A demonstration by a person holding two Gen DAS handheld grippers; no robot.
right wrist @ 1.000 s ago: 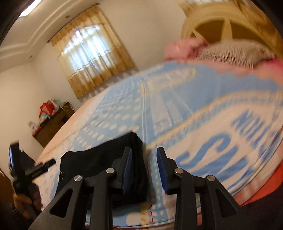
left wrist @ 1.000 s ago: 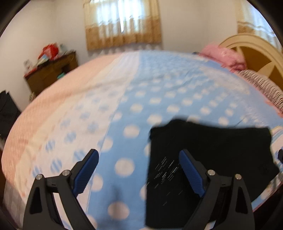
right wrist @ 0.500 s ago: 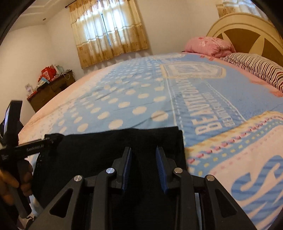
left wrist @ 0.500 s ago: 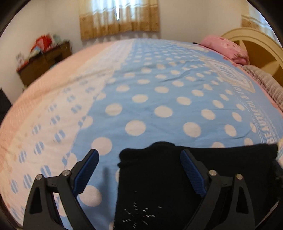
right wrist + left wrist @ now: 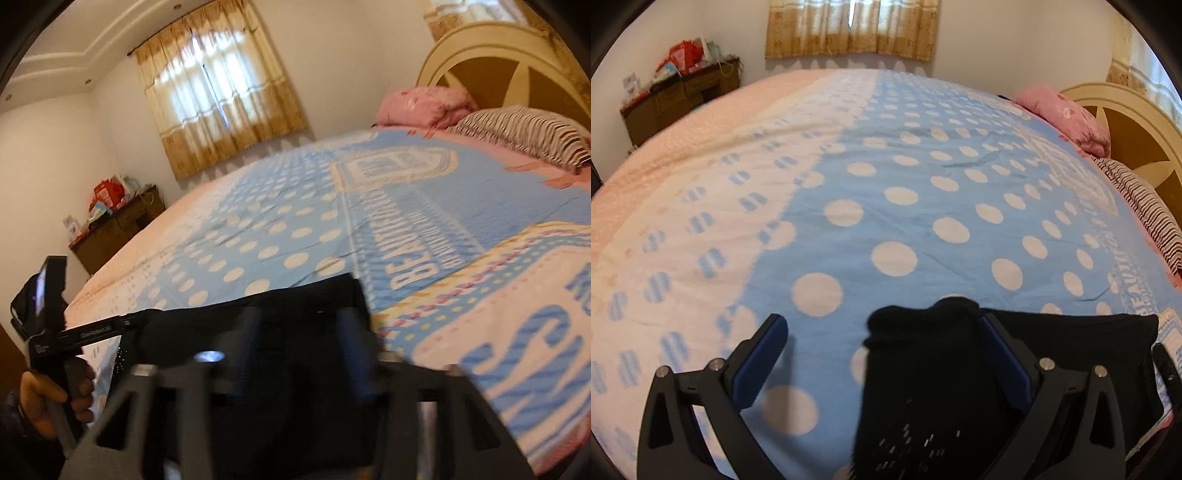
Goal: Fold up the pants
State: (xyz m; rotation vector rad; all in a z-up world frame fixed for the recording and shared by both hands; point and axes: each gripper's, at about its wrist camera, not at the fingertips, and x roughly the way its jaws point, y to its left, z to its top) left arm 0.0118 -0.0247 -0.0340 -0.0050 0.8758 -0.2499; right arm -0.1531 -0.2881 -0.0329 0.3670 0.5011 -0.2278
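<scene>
The black pants (image 5: 945, 373) lie folded in a flat block at the near edge of the bed, its left corner humped up. My left gripper (image 5: 882, 354) is open and wide, its right finger (image 5: 1004, 354) over the pants, its left finger over the bedspread. In the right wrist view the pants (image 5: 295, 317) lie under my right gripper (image 5: 299, 339), which is blurred, with its jaws spread apart over the cloth. The left gripper's body (image 5: 74, 336) and the hand that holds it show at the left there.
The bed carries a blue bedspread with white dots (image 5: 923, 184). A pink pillow (image 5: 1067, 114) and a striped pillow (image 5: 1145, 206) lie by the cream headboard (image 5: 1137, 125). A dark wooden dresser (image 5: 679, 96) stands by the far wall, under a curtained window.
The right gripper's jaws have spread from nearly closed to wide apart. The left gripper has shifted left, so the pants' left corner now lies between its fingers.
</scene>
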